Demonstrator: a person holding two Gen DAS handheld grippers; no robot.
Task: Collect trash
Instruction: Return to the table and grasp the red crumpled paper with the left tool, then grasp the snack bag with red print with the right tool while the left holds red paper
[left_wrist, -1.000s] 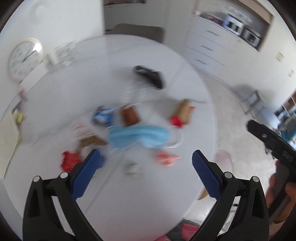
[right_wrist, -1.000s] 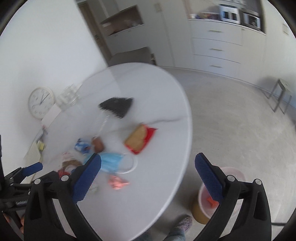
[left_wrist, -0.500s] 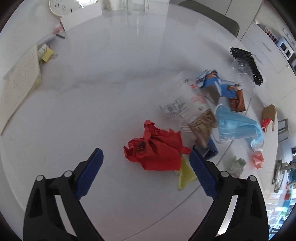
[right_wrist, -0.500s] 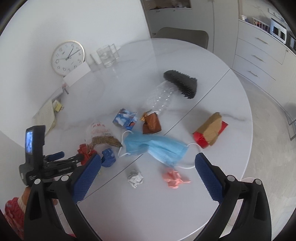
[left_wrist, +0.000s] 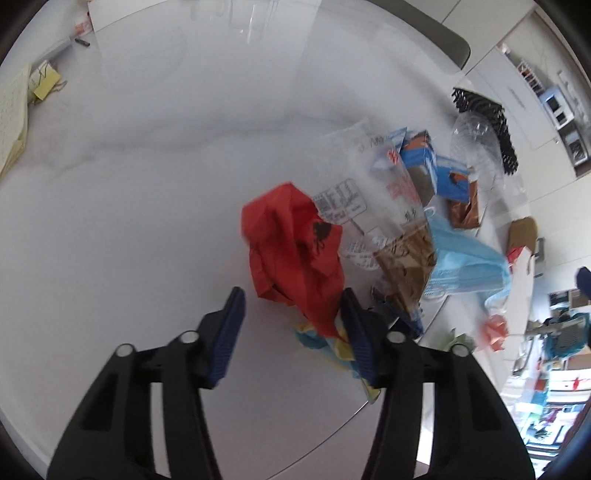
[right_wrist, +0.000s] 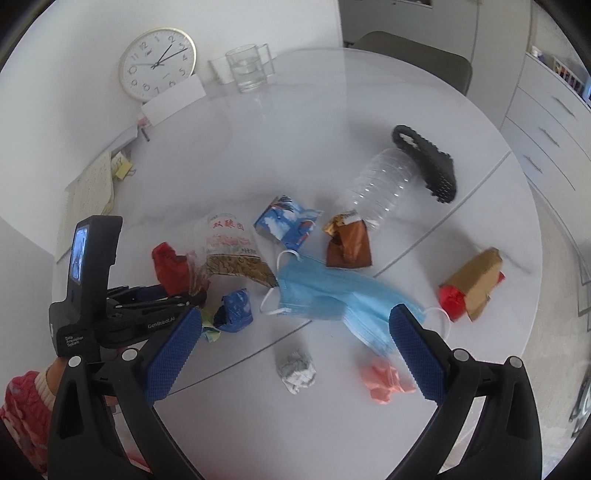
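Here the left tongs stand partly open around the near edge of the crumpled red paper wrapper, which lies on the round white worktop touching a clear printed plastic bag. Their right finger sits against the wrapper; the left one is well apart. To grip cleanly, it seems best to push further over the wad, centre it, and close without catching the bag or the yellow scrap underneath. The right tongs hang wide open and empty above a blue pleated face mask.
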